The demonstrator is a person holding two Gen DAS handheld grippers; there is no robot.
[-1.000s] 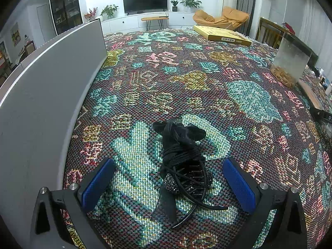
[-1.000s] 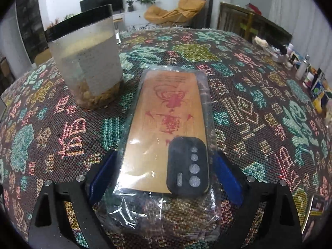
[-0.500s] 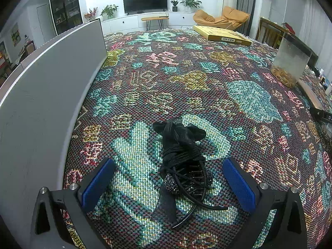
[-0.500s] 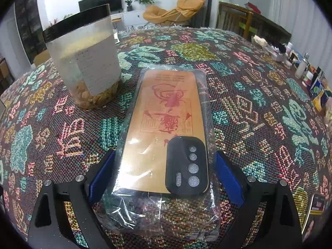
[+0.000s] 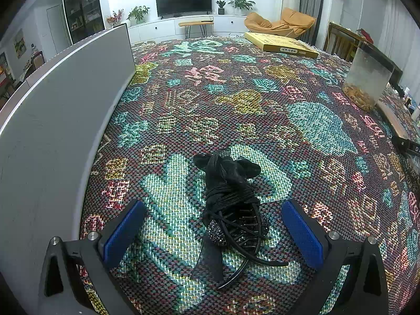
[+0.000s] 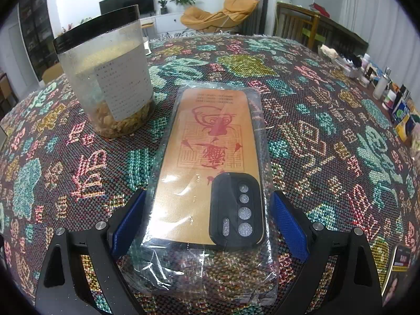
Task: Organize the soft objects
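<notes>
Both pickups were pending: the left gripper (image 5: 212, 225) stood spread around the black hair accessory (image 5: 231, 204) on the patterned cloth (image 5: 236, 99), while the right gripper (image 6: 207, 218) flanked the bagged phone case (image 6: 210, 162) (seemingly not yet pinching it).

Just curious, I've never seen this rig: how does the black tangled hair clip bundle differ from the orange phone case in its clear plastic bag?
The black tangled hair clip bundle is lumpy and bare; the bagged orange phone case is flat. The bundle has wide gaps to the left gripper pads; the bag nearly fills the right gripper. Both lie on the patterned woven cloth.
</notes>
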